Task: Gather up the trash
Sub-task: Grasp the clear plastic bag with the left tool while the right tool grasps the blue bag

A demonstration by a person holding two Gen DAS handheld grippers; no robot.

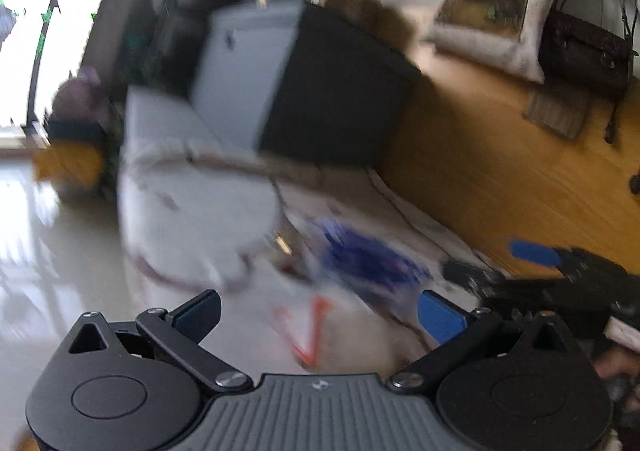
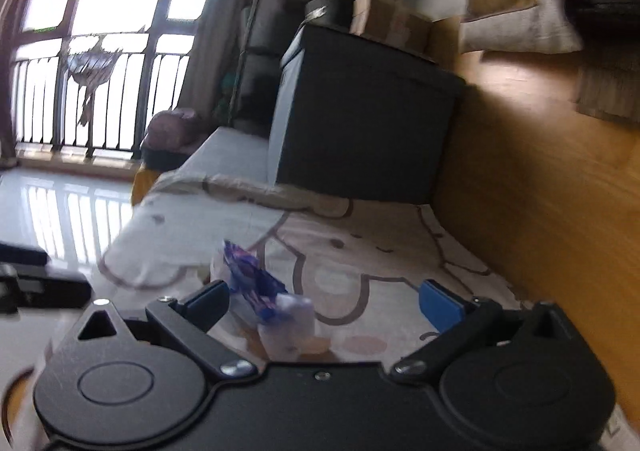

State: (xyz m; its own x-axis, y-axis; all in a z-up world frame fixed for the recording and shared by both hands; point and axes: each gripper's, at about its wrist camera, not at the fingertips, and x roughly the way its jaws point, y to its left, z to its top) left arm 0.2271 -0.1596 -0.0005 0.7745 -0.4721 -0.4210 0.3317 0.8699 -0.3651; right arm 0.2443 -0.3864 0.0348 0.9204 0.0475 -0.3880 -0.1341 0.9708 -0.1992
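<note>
The wrapper [image 2: 256,285], a crumpled blue-and-white piece of trash, lies on the rug [image 2: 384,251], a pale mat printed with brown cartoon outlines beside a wooden wall [image 2: 540,191]. In the right wrist view its long axis runs from the upper left, where a purple-blue twisted end points away toward the window [image 2: 100,11], down to the lower right, where a whitish end lies nearest the camera. It sits just ahead of the right gripper [image 2: 324,303], nearer the left finger [image 2: 208,305] than the right one, and between the two fingers' lines; no pad presses on it. That claw stands wide with nothing held. In the left wrist view the picture is smeared by blur; the wrapper [image 1: 372,259] shows as a blue patch on the rug [image 1: 352,315], its direction there too blurred to tell. The left gripper [image 1: 320,317] is also spread wide and empty, with red marks on the rug between its fingers. The right gripper [image 1: 492,263] enters that view from the right, just beside the wrapper. A black cabinet [image 2: 360,119] stands on the far side of the rug against the wall.
</note>
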